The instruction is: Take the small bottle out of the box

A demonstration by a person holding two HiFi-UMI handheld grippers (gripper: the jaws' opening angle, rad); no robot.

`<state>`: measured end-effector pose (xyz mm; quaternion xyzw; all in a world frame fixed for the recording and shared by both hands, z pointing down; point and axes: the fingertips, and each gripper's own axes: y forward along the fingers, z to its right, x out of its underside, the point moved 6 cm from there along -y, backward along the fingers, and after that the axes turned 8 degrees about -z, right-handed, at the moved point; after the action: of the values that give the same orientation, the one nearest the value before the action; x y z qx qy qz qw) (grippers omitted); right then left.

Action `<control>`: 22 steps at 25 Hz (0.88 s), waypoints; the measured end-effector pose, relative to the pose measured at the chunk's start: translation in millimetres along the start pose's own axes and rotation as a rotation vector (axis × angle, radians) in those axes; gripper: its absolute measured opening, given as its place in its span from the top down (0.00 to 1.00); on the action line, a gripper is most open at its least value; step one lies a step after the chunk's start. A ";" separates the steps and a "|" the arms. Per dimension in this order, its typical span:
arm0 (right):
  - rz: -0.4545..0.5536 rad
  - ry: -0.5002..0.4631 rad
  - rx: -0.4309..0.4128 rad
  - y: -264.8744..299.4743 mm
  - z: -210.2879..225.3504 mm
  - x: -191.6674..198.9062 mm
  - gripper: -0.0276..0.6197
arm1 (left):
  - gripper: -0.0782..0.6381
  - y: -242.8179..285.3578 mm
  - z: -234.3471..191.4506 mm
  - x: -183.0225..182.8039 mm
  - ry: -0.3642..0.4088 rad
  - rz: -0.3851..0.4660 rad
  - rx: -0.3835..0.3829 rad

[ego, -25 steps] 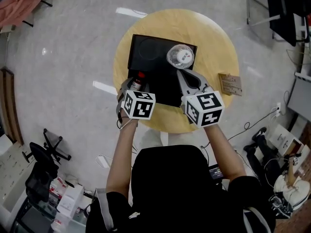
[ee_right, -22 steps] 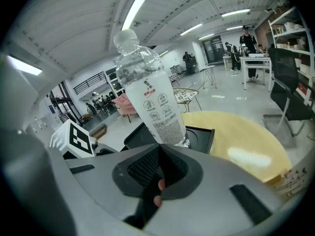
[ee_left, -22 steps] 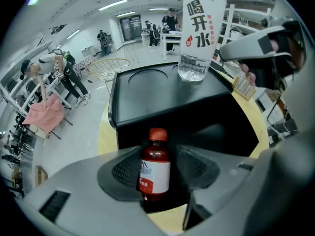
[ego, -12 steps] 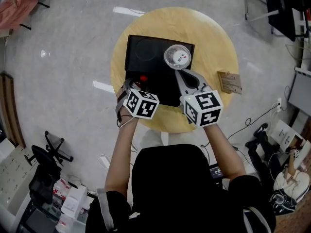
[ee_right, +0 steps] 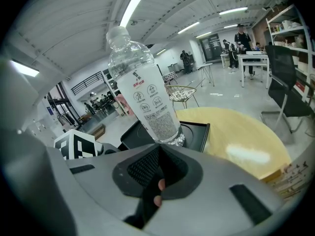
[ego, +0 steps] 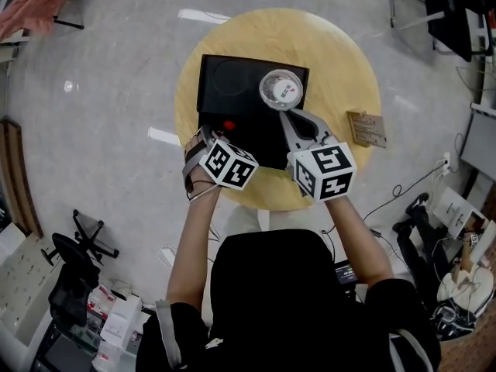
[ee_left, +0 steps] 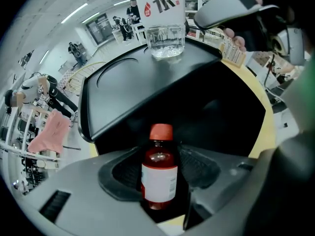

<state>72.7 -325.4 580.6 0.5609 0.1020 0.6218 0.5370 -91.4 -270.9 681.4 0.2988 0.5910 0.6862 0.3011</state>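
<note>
Gripping small bottle (ee_left: 158, 182) in left tool (ee_left: 160, 167), right tool (ee_right: 157, 167) closed

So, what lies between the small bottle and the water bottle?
Between small bottle and water bottle, only the black box's bare surface, shown in the left gripper view.

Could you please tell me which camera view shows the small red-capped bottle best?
The left gripper view: the small bottle stands upright between the jaws of the left gripper, its cap and label plain to see. The head view shows only its red top past that gripper. The right gripper view does not show it.
</note>
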 end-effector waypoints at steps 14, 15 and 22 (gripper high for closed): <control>0.012 0.001 0.010 -8.4 -1.4 -1.6 0.95 | 0.58 -7.2 -1.6 5.8 -0.019 0.057 0.020; 0.012 0.002 0.011 -8.7 -0.6 -1.5 0.95 | 0.58 -7.1 -1.8 5.0 -0.023 0.061 0.031; 0.000 -0.004 0.021 -11.5 -2.1 3.5 0.95 | 0.58 -14.8 -4.9 5.1 -0.058 0.107 0.066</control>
<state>78.1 -317.0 573.5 0.5678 0.1072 0.6196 0.5312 -97.5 -268.3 666.4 0.3594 0.5874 0.6727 0.2708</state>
